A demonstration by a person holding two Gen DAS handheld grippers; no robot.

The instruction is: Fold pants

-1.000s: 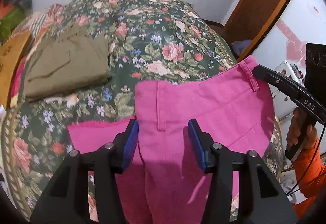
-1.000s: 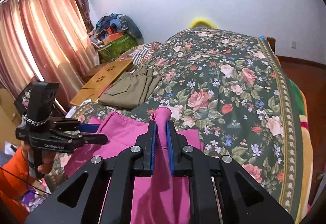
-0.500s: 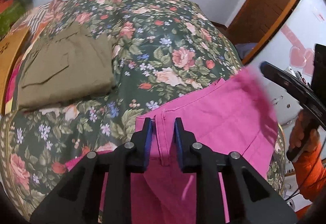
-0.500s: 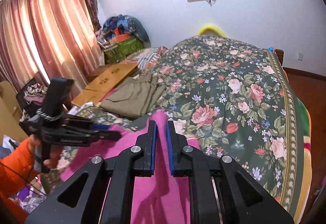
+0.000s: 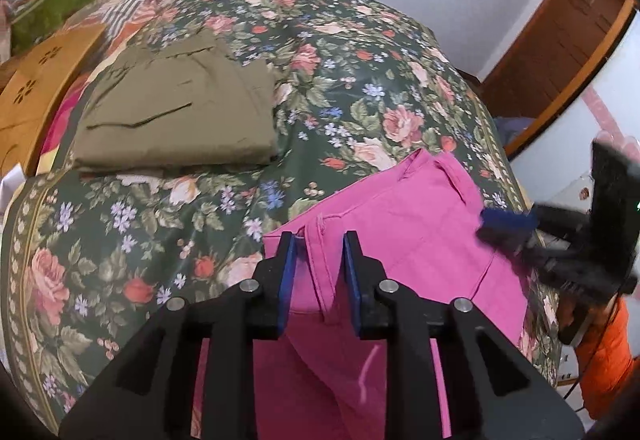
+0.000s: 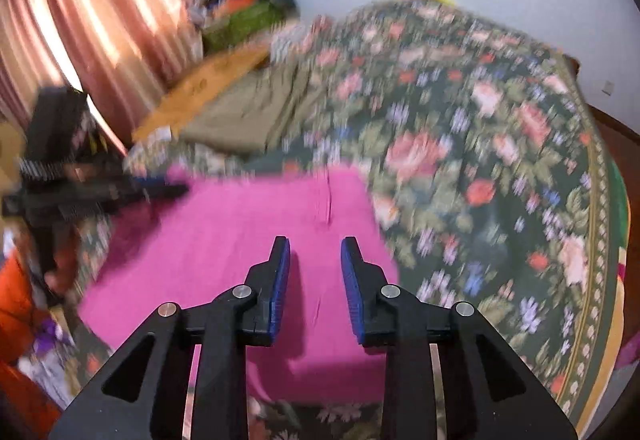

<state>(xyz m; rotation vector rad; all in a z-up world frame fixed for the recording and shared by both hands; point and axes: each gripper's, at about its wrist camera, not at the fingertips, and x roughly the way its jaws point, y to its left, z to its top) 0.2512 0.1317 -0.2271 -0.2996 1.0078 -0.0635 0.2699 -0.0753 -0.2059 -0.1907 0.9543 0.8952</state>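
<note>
The pink pants (image 5: 404,240) lie folded on the floral bedspread (image 5: 340,96) at its near edge. In the left wrist view my left gripper (image 5: 319,272) straddles the pants' waistband edge, its blue pads a hand-width apart with the cloth lying slack between them. My right gripper shows blurred at the right (image 5: 508,224). In the right wrist view, which is motion-blurred, my right gripper (image 6: 315,272) is open and empty just above the pink pants (image 6: 240,240). The left gripper (image 6: 160,192) sits at the pants' far left corner.
A folded olive garment (image 5: 176,116) lies on the bedspread behind the pants, left of centre. A wooden board (image 5: 36,96) and piled clothes lie at the far left. A brown door (image 5: 560,48) and a white cabinet stand at the right. Curtains (image 6: 80,20) hang left.
My right gripper has opened and let go of the pink pants, which now lie flat. My left gripper, shut half a second ago, has opened partway over the waistband.
</note>
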